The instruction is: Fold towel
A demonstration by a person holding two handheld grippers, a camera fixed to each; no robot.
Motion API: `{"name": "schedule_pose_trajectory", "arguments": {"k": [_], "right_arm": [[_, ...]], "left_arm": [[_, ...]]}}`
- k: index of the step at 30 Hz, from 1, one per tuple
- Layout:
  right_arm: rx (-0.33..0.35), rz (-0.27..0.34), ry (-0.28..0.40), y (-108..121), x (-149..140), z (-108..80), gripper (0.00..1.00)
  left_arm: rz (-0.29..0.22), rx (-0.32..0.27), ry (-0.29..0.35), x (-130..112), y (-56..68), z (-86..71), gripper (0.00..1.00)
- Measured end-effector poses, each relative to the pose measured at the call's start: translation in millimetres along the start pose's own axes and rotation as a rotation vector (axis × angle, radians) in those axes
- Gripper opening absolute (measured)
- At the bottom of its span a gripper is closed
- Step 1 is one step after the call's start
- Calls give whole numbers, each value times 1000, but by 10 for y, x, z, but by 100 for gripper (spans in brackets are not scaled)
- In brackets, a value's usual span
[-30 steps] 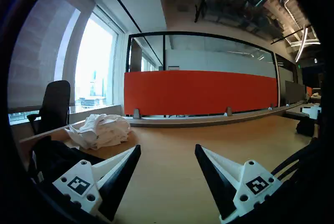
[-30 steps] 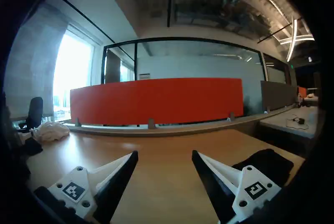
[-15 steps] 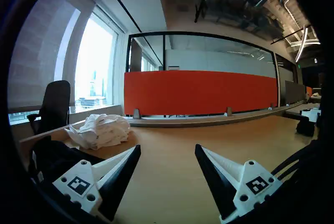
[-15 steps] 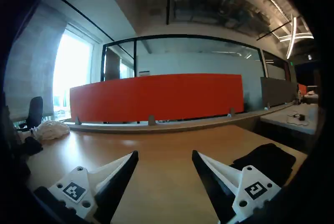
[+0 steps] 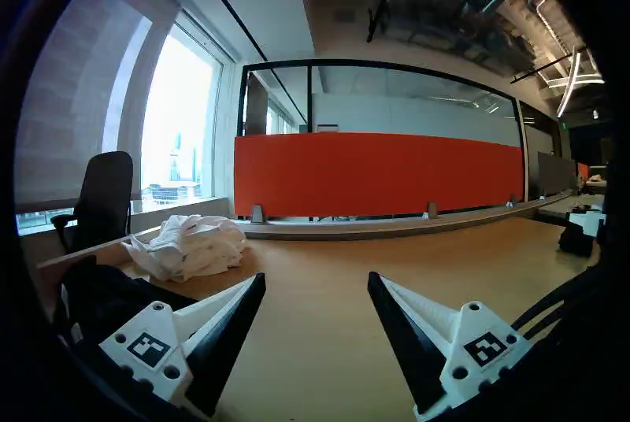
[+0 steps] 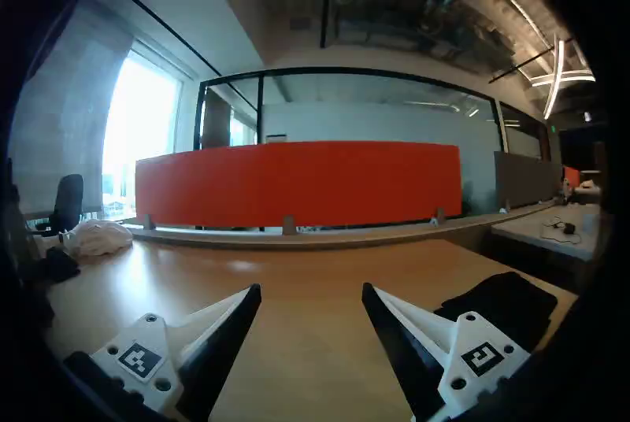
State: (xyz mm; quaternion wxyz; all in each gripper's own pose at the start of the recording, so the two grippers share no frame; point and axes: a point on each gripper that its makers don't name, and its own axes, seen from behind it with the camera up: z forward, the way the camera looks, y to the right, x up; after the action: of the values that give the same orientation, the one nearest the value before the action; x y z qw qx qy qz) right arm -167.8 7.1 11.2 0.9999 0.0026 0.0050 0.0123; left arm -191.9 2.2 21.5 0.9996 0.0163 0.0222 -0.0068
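Risk of pinching a bunched layer, not one clean corner, given the tangled crumpled white cloth towel heap (image 5: 191,246). Lay on the light wooden table (image 5: 441,253), ahead-left of the left gripper (image 5: 315,300), well apart from its fingers, and farther left of the right gripper (image 6: 311,304). Held nothing, both finger pairs spread open.

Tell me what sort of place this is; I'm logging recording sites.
Probably an open-plan office: a long desk with an orange divider and an office chair by the window.
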Motion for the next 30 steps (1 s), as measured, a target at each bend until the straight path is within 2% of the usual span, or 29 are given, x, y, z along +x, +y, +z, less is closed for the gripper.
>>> {"name": "schedule_pose_trajectory", "arguments": {"k": [8,30], "right_arm": [[8,-25,7,-29,-3,-10,100],[5,-27,6,-26,-22,-5,100]], "left_arm": [[0,0,0,-1,2,2,96],[0,0,0,3,0,2,96]]}}
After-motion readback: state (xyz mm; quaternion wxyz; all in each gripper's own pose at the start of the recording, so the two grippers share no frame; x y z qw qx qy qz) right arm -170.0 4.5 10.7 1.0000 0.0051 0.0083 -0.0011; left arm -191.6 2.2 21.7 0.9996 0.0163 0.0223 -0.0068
